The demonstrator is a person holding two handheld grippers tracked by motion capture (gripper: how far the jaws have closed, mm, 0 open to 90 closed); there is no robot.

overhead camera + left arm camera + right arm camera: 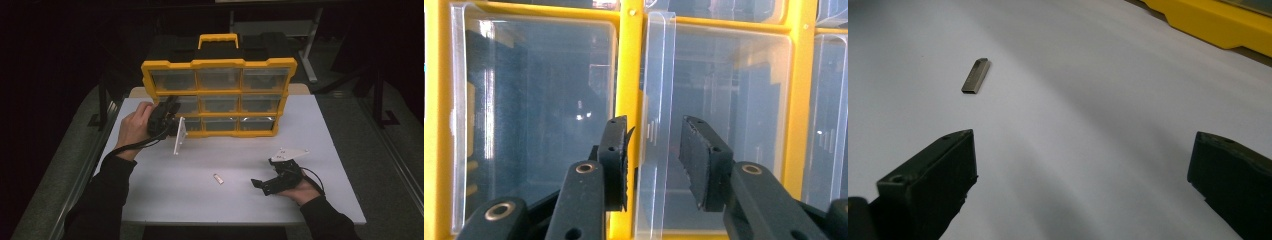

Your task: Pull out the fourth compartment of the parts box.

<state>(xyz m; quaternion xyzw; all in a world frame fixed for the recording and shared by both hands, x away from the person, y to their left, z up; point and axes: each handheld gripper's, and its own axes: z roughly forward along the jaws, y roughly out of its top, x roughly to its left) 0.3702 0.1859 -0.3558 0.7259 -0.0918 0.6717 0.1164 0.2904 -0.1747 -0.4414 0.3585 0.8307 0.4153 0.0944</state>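
Clear drawer pull (655,125) on the cabinet (218,64) stands between the left gripper (654,160) pads, gap visible at one pad, right gripper (1083,175) wide over the table (1088,75); thin purchase could slip when pulled.

Three cameras: one looking down from above, two riding the grippers.

High view is looking forward and down from the person's side, taking in the whole white table (330,145) and the yellow drawer cabinet (220,95) at mid-distance. Left gripper view is sitting very close to the cabinet front, facing straight at its clear drawers (719,130). Right gripper view is skimming low over the table, facing the small metal stick (975,76), cabinet base (1208,22) at its top edge. All three are sharing the cabinet; the high and right gripper views are sharing the stick (218,178).
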